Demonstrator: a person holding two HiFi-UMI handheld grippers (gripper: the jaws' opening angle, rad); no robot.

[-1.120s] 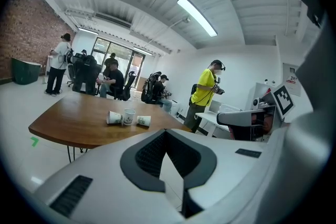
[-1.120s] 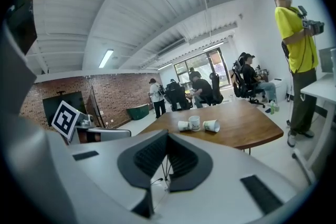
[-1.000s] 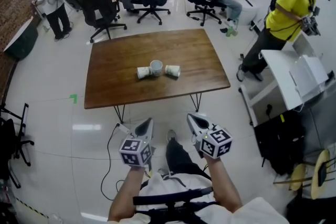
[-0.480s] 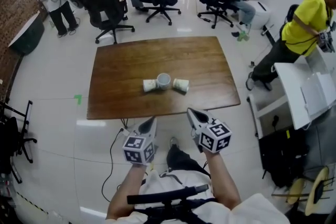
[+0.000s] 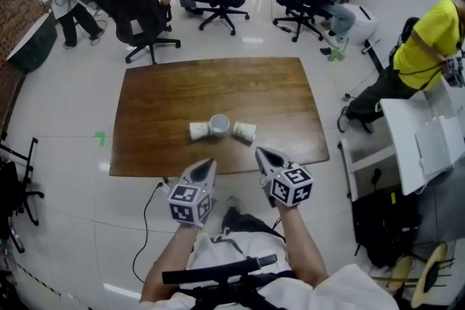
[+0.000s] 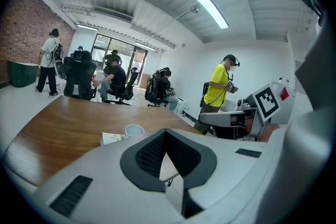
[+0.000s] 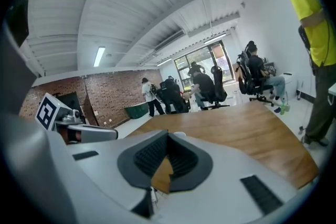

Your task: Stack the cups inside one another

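Where three cups (image 5: 219,125) sit, wooden table (image 5: 218,87), white tile floor (image 5: 65,131), brick wall (image 7: 110,89).

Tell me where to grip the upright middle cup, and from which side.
Pinch the upright cup by its near rim, from above. Its mouth faces up, and the left cup and right cup, lying on their sides, crowd its flanks; the near wall looks free.

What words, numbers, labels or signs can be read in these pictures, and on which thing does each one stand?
No word or number can be read in any view.
Left cup and right cup, both lying on the table: faint print, too small and blurred to read.
Marker cube of the left gripper and marker cube of the right gripper: black and white squares only, no letters.
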